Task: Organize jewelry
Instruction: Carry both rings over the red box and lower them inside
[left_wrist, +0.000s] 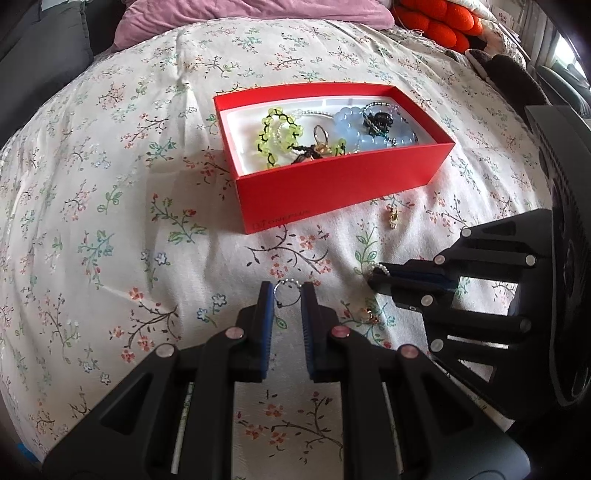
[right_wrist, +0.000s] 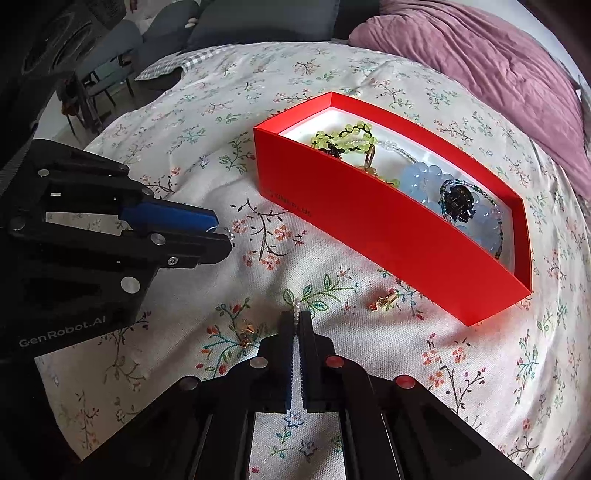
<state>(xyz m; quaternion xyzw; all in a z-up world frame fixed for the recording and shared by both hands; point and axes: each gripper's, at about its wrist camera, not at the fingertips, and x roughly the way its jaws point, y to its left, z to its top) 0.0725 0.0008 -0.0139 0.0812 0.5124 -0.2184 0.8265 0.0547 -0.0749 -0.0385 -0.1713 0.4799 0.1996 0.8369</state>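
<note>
Currently, both tongs point steeply down at a bed (left_wrist: 110, 184) covered in cream cotton printed with small floral sprigs. The left tongs (left_wrist: 287, 295) are black, with ribbed blue pads, and stand narrowly apart around a thin wire ring (left_wrist: 287, 295) edged with tiny beads; the ring sits upright between the pads, apparently nipped at its sides. The right tongs (right_wrist: 296, 319) are pressed together on a short strand of small round pearls (right_wrist: 296, 308), which pokes out past the tips.

A rectangular red cardboard box (left_wrist: 343, 181), open-topped with a glossy white lining, lies on the bed beyond both tongs, well in from the edges. Inside it lies a tangle of jewelry: a bracelet of translucent lime beads (left_wrist: 275, 125) knotted on black cord, a bracelet of smooth milky-blue spheres (left_wrist: 354, 125), a dark carved ornament (left_wrist: 378, 123) on a fine beaded chain, a plain gold-toned ring (left_wrist: 319, 131) and a string of clear glass beads.

On the cloth, just beside the box's near long wall, lies a small gold charm (left_wrist: 393, 218). Another small gold piece with a red accent (right_wrist: 246, 334) lies near the right tongs, between the two tools.

A wrinkled mauve pillow (right_wrist: 480, 55) lies at the far end of the bed.
</note>
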